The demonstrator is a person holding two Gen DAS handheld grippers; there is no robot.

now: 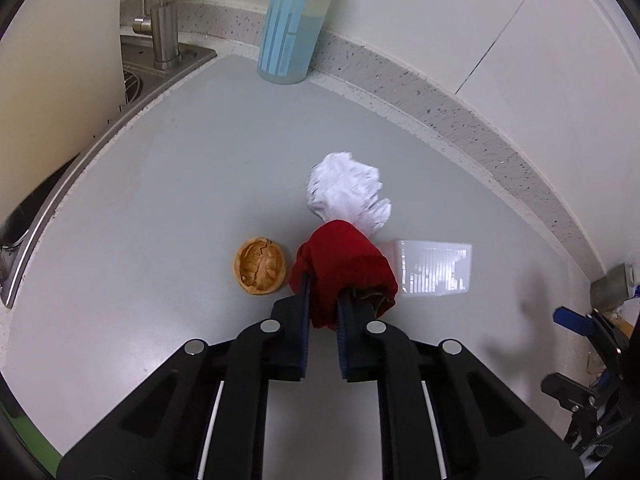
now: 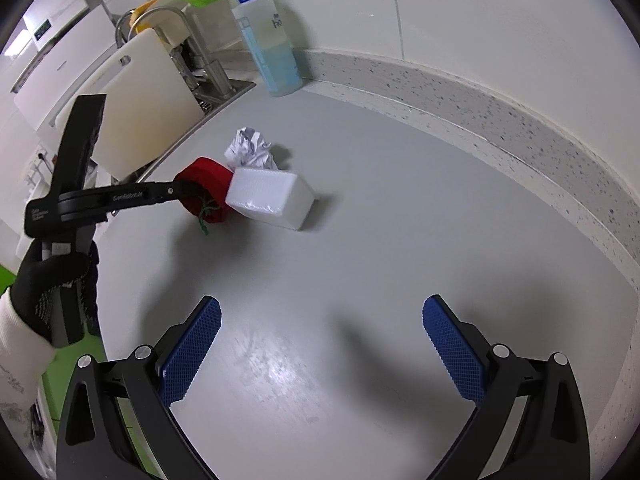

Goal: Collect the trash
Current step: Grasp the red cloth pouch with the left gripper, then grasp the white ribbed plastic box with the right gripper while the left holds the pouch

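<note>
Leftmost, walnut shell (image 1: 260, 270) lies loose on the counter (image 1: 180, 200). Left gripper (image 1: 322, 312) clamps the red pepper scrap (image 1: 344, 268), evidently for lifting away; crumpled paper (image 1: 348, 192) just beyond, white box (image 1: 434, 266) right. Right gripper (image 2: 322, 348) gapes, empty, near side.

Upper middle of the right wrist view, the detergent bottle (image 2: 267, 40) shows only the partial letters "ho". Left of centre, the left gripper (image 2: 188, 194) arm carries raised lettering, too small to read.
</note>
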